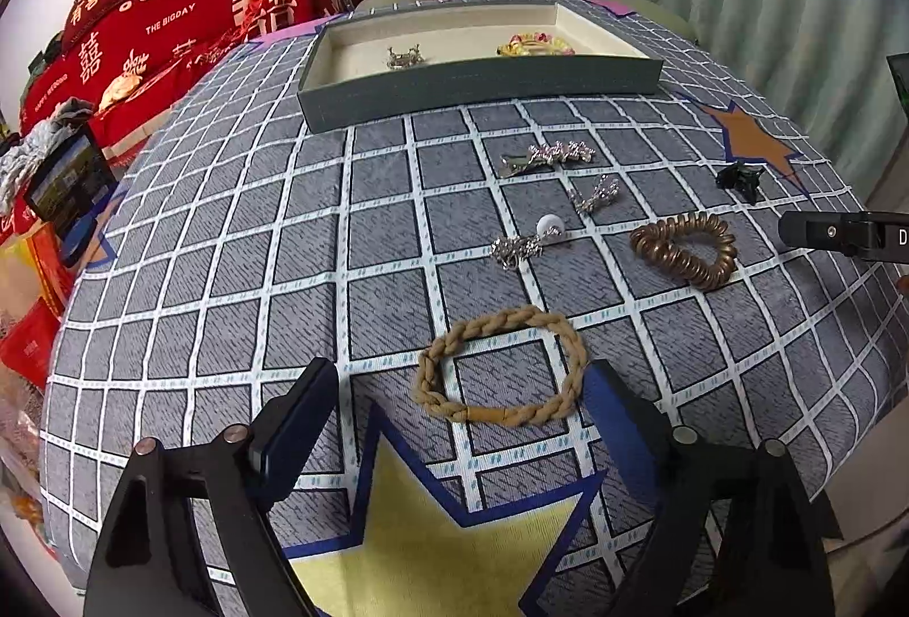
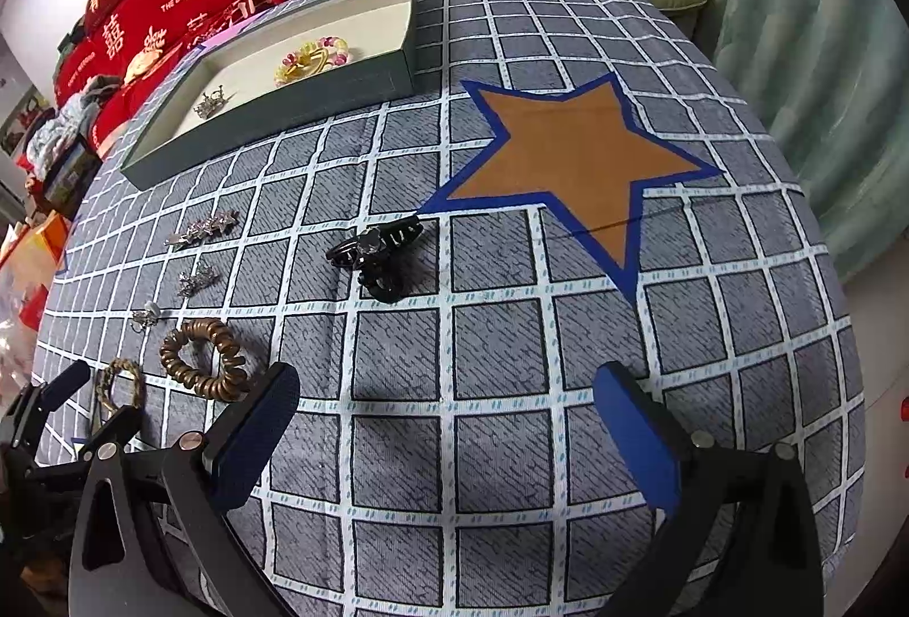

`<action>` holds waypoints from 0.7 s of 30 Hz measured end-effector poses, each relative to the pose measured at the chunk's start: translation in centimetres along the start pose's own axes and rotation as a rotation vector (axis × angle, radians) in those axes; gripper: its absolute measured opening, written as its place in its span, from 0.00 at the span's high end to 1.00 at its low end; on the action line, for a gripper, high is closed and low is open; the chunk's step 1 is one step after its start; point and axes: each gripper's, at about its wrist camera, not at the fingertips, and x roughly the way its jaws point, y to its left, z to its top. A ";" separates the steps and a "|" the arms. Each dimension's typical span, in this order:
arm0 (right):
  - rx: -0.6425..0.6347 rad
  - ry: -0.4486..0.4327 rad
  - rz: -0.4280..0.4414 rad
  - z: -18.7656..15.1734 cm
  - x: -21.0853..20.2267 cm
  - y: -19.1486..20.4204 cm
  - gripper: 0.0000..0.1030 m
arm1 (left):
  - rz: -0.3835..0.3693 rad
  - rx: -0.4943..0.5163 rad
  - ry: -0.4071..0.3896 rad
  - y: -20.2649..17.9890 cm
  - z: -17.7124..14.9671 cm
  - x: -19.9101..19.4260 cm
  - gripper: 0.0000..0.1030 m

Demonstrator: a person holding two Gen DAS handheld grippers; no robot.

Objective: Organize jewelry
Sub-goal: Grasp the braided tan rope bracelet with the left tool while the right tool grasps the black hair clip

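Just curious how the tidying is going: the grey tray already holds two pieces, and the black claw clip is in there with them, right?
Not quite. The grey tray does hold two pieces, but the black claw clip is still out on the checked cloth, near the brown star. The right wrist view shows it.

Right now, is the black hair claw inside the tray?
No, the black hair claw lies on the tablecloth, outside the tray.

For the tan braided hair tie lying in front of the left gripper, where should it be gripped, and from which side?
Pinch one strand of the braided hair tie from above, at the near arc by its wrapped joint. It lies flat as an open loop, so the open left gripper should close across the cord.
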 end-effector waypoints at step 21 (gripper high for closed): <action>-0.127 -0.066 -0.089 2.8 1.7 3.5 0.82 | -0.075 0.002 -0.022 -0.4 0.4 -0.4 0.69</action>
